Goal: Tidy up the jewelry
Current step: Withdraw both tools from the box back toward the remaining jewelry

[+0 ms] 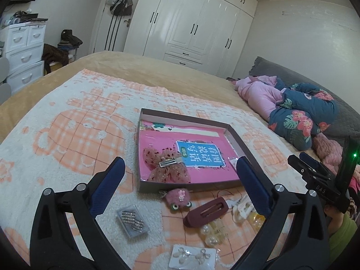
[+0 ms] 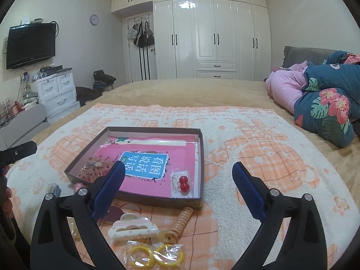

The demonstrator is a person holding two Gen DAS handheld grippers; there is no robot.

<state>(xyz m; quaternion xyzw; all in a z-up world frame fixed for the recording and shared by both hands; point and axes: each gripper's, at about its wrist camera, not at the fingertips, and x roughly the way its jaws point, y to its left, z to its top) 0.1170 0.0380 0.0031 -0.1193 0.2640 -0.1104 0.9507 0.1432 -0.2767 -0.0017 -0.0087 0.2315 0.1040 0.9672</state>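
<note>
Both claws released, jaws wide, nothing between the pads. Left claw (image 1: pixel 180 180) hovers over the near edge of the shallow box (image 1: pixel 238 139) on the bed blanket (image 1: pixel 67 112); pink bow clip (image 1: pixel 166 166) lies inside the box, just ahead of the left claw. Fuzzy pink clip (image 1: pixel 177 199), maroon hair clip (image 1: pixel 208 211) and rhinestone case (image 1: pixel 132 221) lie outside the box, below the left claw. Right claw (image 2: pixel 178 189) is at the box's near right corner; red bead packet (image 2: pixel 183 183) sits in that corner, between its fingers in view but untouched. White claw clip (image 2: pixel 132 228) and yellow rings (image 2: pixel 155 256) lie nearer the camera.
</note>
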